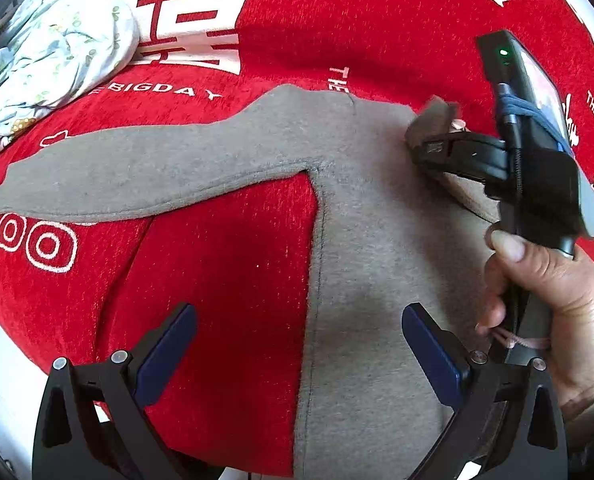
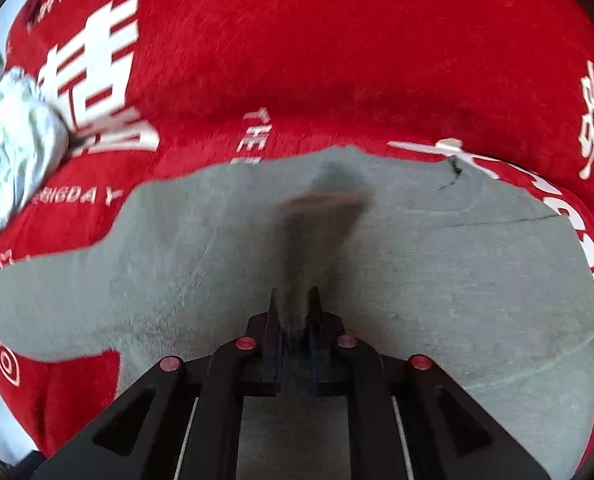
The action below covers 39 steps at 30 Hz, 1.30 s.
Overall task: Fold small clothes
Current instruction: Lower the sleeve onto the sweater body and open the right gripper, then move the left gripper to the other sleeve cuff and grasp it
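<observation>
Right gripper (image 2: pixel 295 308) pinching fuzzy grey top (image 1: pixel 377 240) (blurred fold); left gripper (image 1: pixel 299 344) spread wide.

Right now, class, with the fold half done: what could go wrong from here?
1. The right hand-held gripper pinches only a thin strip of the grey top; it might slip out and flop back.
2. The long sleeve lies spread out; it may drag crooked.
3. The left hand-held gripper hangs open, pinning nothing.
</observation>
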### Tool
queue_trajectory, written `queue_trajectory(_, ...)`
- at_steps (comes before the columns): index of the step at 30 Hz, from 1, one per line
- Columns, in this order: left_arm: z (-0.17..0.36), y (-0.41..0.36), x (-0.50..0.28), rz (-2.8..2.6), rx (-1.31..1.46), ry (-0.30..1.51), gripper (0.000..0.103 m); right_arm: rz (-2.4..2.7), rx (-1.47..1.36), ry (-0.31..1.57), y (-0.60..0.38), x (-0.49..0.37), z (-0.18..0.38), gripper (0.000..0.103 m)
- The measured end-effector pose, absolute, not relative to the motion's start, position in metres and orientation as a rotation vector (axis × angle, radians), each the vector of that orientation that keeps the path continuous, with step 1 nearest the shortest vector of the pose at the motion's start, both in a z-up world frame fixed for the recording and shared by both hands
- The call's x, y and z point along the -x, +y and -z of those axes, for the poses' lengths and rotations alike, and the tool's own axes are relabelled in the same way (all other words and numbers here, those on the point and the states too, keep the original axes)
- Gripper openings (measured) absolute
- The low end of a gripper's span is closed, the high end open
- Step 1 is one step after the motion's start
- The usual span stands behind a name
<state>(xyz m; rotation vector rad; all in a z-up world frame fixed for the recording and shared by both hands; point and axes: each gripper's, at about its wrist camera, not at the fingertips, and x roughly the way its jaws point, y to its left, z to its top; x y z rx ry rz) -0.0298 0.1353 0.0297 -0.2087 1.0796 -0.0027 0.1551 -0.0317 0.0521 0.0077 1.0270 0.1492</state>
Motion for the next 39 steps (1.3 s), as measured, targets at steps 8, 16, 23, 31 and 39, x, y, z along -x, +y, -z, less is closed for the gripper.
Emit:
queue_trajectory(8, -0.025, 0.131, 0.024, 0.008, 0.224, 1.102, 0.102, -0.331, 0.036, 0.908, -0.029, -0.128, -0.089, 0.071)
queue_trajectory(16, -0.024, 0.117, 0.020, 0.023, 0.199, 1.108, 0.102, 0.130, -0.016, 0.953, -0.166, -0.144, -0.074, 0.075)
queue_trajectory(23, -0.018, 0.128, 0.012, -0.020, 0.248, 1.119, 0.102, 0.028, 0.048, 0.991, -0.130, -0.148, -0.045, 0.077)
queue_trajectory(31, -0.013, 0.221, 0.014, -0.209, 0.401, 1.079, 0.102, -0.177, 0.027, 0.959, -0.076, -0.138, -0.050, 0.080)
queue_trajectory(39, 0.011, 0.341, 0.030, -0.409, 0.664, 1.002, 0.102, -0.162, 0.045, 0.931, -0.076, -0.128, -0.040, 0.083)
